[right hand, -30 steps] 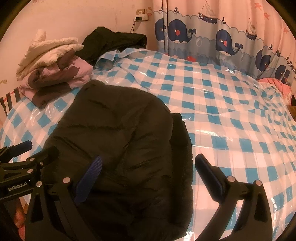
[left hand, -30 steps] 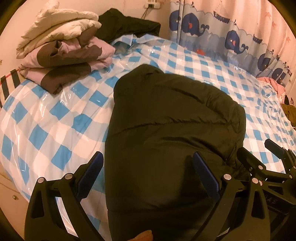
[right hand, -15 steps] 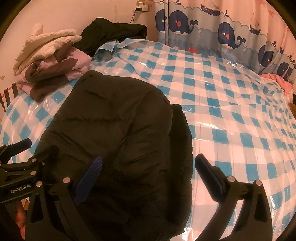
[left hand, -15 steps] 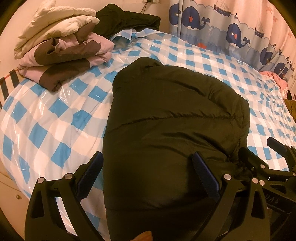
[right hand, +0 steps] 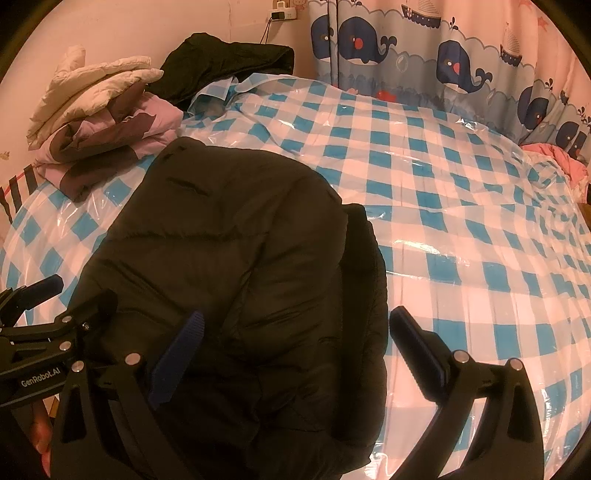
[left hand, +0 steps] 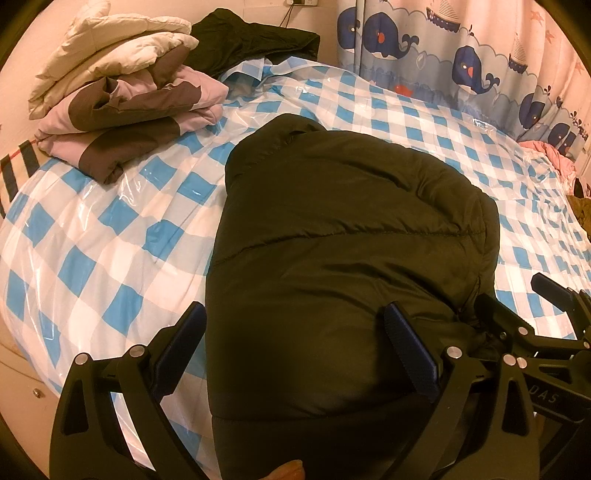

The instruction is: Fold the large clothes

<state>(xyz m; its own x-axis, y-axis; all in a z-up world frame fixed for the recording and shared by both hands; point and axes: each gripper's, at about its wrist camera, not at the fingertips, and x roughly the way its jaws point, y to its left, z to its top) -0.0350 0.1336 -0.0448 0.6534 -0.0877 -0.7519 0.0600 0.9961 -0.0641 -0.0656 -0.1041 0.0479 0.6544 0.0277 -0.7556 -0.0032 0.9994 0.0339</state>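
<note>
We are over a bed spread with a blue-and-white checked sheet under a glossy clear plastic film that wrinkles and catches the warm light. Behind it hangs a curtain printed with whales and boats, and a pale wall with a socket and a dangling cable.

The dark puffer jacket lies folded into a thick, rounded block on the near part of the bed, its quilted shell matt and softly creased, with stitched seams across it. In the right wrist view a narrower dark flap shows along its right edge.

Our left gripper is spread wide, its blue ribbed pads on either side of the jacket's near end, gripping nothing. Our right gripper is likewise wide apart, one pad over the jacket, the other over the bare sheet.

At the far left corner sits a stack of folded padded garments, cream on top, lilac and brown below, with a crumpled black garment behind. Pink cloth lies at the far right edge.
</note>
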